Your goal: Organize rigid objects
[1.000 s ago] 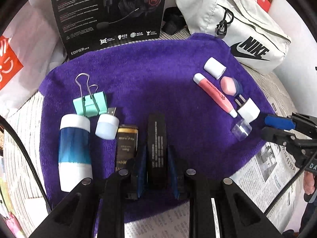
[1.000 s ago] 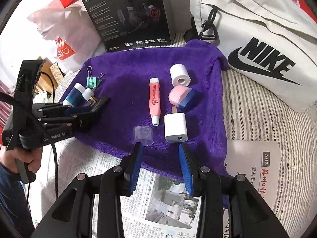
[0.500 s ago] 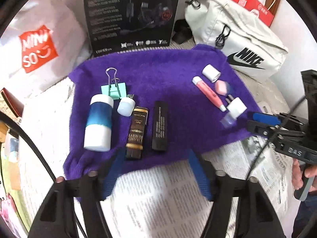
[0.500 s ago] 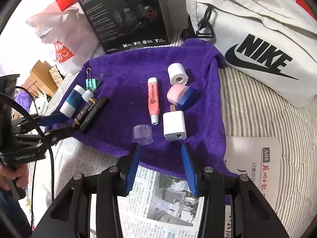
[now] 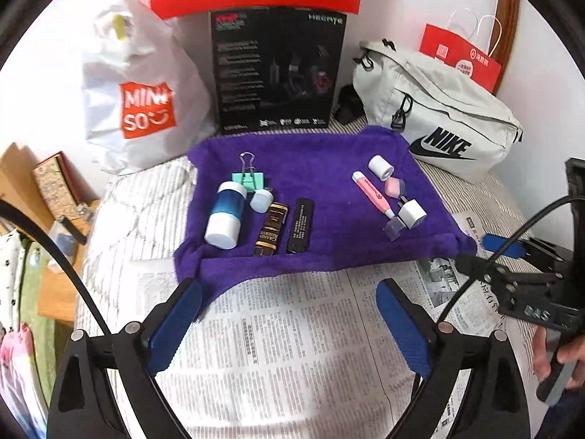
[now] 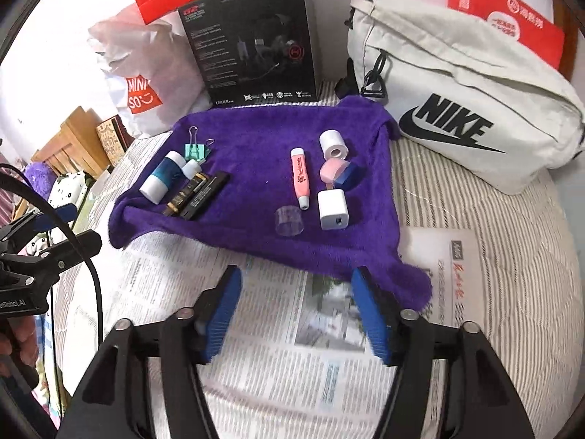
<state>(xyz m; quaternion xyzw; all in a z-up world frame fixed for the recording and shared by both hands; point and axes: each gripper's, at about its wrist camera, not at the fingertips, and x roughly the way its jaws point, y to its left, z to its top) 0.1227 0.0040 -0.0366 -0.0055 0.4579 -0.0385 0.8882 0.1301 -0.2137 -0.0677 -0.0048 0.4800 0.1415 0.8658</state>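
- Ahead of both grippers, a purple towel [image 5: 321,168] lies over newspaper [image 5: 292,351] printed in small Chinese text too fine to read; every small item sits on this towel.
- Left gripper [image 5: 289,323]: blue pads spread wide, nothing between them, hovering over the newspaper just short of the towel's near edge.
- Right gripper [image 6: 296,311]: pads also well apart and empty, over the newspaper at the towel's near hem.
- Straight ahead of the left gripper, a row lies side by side: a blue-and-white bottle [image 5: 226,215], a small white cap [image 5: 261,200], a brown-and-gold bar [image 5: 271,229] with gold lettering that seems to read "GRAND", and a black bar [image 5: 301,225] with white print too small to read.
- Just beyond the bottle, a mint binder clip [image 5: 248,177] with its wire handles pointing away.
- Ahead of the right gripper: a clear cap [image 6: 289,221] nearest, a white charger [image 6: 333,209] just right of it, and a pink tube [image 6: 300,176] with red writing I cannot make out.
- Beyond the charger, a pink-and-blue eraser [image 6: 339,172], then a white roll [image 6: 332,143].
- Far left behind the towel, a white bag [image 5: 140,98] marked "MINI SO" on a red patch.
- Far centre, a black box [image 6: 252,42] marked "HECATE" and "EDIFIER", with a headset pictured.
- Far right, a pale pouch [image 6: 464,91] with a black "NIKE" logo.
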